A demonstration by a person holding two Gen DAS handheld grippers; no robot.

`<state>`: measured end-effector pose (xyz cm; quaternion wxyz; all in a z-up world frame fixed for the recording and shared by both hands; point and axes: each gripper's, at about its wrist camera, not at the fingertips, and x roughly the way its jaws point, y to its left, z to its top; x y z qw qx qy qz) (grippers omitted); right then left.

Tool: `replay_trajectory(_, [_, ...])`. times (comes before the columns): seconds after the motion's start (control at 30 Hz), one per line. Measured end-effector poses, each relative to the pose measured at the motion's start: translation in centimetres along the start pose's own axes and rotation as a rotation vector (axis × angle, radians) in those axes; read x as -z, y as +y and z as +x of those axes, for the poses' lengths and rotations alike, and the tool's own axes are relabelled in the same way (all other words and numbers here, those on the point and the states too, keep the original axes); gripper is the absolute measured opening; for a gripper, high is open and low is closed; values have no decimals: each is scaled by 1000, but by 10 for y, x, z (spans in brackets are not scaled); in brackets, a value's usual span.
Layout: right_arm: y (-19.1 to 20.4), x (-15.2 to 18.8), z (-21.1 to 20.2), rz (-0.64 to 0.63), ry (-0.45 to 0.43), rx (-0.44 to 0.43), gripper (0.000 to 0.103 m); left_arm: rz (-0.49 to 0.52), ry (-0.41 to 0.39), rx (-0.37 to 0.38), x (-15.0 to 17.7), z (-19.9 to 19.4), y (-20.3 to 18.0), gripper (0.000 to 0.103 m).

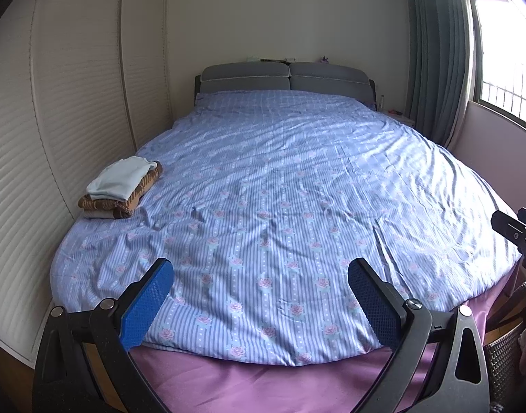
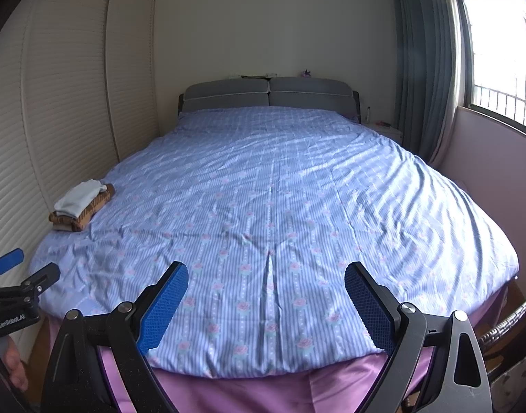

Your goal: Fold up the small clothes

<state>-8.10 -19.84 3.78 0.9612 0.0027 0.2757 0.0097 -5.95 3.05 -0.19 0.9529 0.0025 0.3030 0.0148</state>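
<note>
Filling most of both views is a bed (image 1: 280, 172) spread with a blue striped duvet (image 2: 280, 189) printed with pink roses, its surface rumpled in shallow creases. A pink sheet (image 1: 249, 389) shows below the duvet's near edge. Louvred wardrobe doors (image 1: 56, 120) stand along the bed's left side, a grey padded headboard (image 2: 268, 94) closes the far end, and grey-green curtains (image 1: 435, 51) hang beside a bright window (image 2: 500, 69) on the right.

Near the left edge of the duvet sits a stack of folded clothes (image 1: 120, 187): a pale blue garment (image 2: 79, 198) lies on top of a brown patterned one (image 1: 125, 203), both touching.

The left gripper (image 1: 261, 304) hangs over the foot of the bed with its blue pads spread wide, nothing between them. The right gripper (image 2: 266, 306) is likewise wide apart and empty, above the duvet's near edge, well apart from the stack.
</note>
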Motion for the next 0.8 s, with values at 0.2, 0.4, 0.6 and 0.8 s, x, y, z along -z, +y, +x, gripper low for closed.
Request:
replay_trajectory(0.2, [3,4,2,10,7,3,93,18,-13,-1,0,-1,-5,103])
replay_trajectory(0.4, [1,3,2,10,7,2,93,17,-7,-1,0,2,-6,103])
replay_trajectory(0.6, [2,6,5,13,12,4,93,31,-12,7,0,5,-9,103])
replay_trajectory(0.8, [3,9,15,27,30,12,93,55,-20,19,0,11,-16,103])
